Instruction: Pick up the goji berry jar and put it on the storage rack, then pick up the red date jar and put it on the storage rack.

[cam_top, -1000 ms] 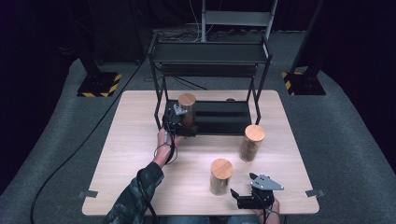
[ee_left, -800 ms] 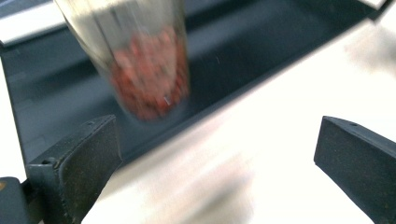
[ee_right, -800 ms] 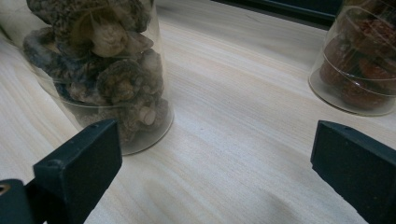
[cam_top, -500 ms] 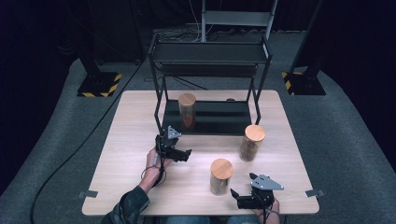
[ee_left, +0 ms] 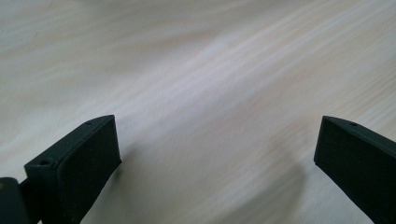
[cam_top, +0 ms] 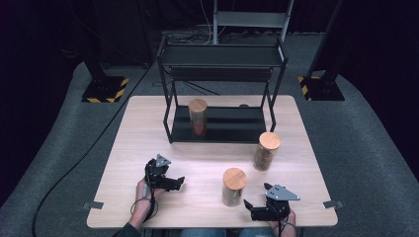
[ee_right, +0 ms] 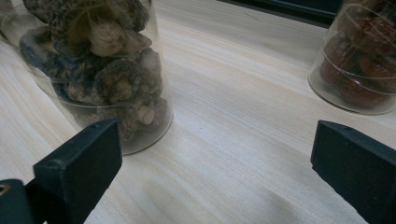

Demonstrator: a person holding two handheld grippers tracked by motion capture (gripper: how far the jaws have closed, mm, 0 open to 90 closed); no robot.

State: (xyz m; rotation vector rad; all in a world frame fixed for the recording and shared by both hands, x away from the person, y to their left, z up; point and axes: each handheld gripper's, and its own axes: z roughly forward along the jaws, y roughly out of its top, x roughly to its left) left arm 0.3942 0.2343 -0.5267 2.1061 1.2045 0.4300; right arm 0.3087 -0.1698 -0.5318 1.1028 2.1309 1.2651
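Observation:
Three clear jars with wooden lids are in the high view. One jar stands on the lower shelf of the black rack. A second jar stands on the table by the rack's right leg, and a third jar is near the front. My left gripper is open low over bare tabletop, left of the front jar. My right gripper is open at the front edge. In its view a jar of dried mushrooms stands close on the left and a jar of reddish pieces farther right.
The wooden table sits on grey carpet. The rack's upper shelf overhangs the lower one. A black cable runs off to the left, and stand bases with yellow-black tape sit beyond the table's corners.
My left gripper has let go of the jar on the lower shelf and drawn back toward the front of the table. The jar stays on the shelf. The right gripper has not moved.

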